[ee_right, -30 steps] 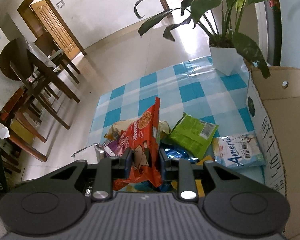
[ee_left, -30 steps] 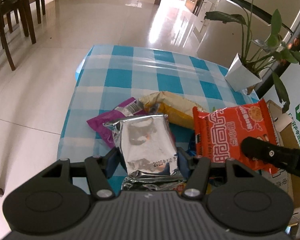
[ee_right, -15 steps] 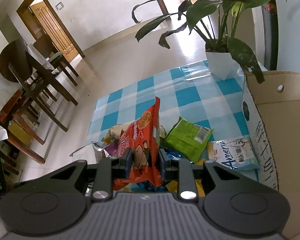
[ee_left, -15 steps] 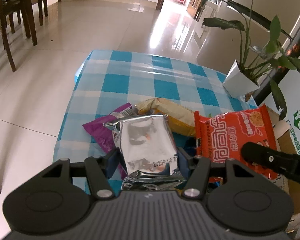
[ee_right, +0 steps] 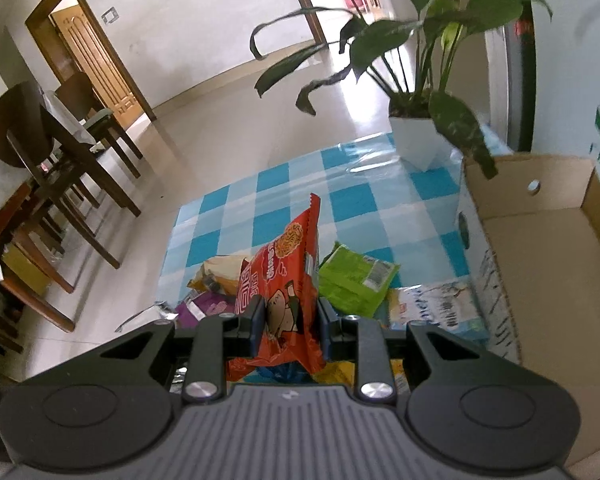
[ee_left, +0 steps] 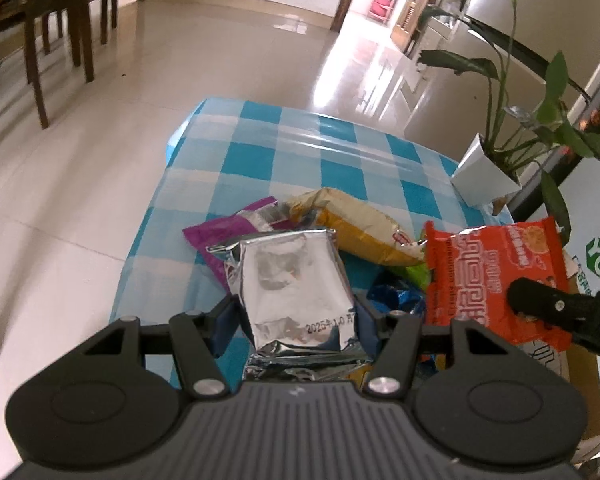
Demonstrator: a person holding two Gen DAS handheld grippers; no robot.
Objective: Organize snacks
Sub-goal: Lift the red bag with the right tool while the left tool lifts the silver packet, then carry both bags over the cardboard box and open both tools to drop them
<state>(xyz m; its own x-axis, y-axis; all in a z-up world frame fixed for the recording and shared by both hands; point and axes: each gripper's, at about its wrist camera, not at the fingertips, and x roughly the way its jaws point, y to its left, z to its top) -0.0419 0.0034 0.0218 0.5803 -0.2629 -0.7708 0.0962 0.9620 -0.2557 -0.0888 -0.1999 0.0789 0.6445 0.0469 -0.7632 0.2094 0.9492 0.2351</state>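
My left gripper (ee_left: pixel 296 312) is shut on a silver foil snack packet (ee_left: pixel 292 284), lifted above the pile. My right gripper (ee_right: pixel 288 316) is shut on an orange-red noodle snack packet (ee_right: pixel 284 268), held edge-up; the same packet (ee_left: pixel 496 276) shows in the left wrist view with a right finger (ee_left: pixel 540 304) across it. Below lie a purple packet (ee_left: pixel 220 236), a yellow packet (ee_left: pixel 356 224), a green packet (ee_right: pixel 356 276), a blue foil packet (ee_left: pixel 396 296) and a white-blue packet (ee_right: pixel 440 308) on the checked tablecloth (ee_left: pixel 300 160).
An open cardboard box (ee_right: pixel 540 264) stands at the table's right side. A potted plant in a white pot (ee_right: pixel 420 140) sits at the far right corner. Dark wooden chairs (ee_right: pixel 40 148) and a dining table stand on the tiled floor to the left.
Both grippers have risen slightly with their packets still held, so the table looks lower and farther. The right view has swung toward the box.
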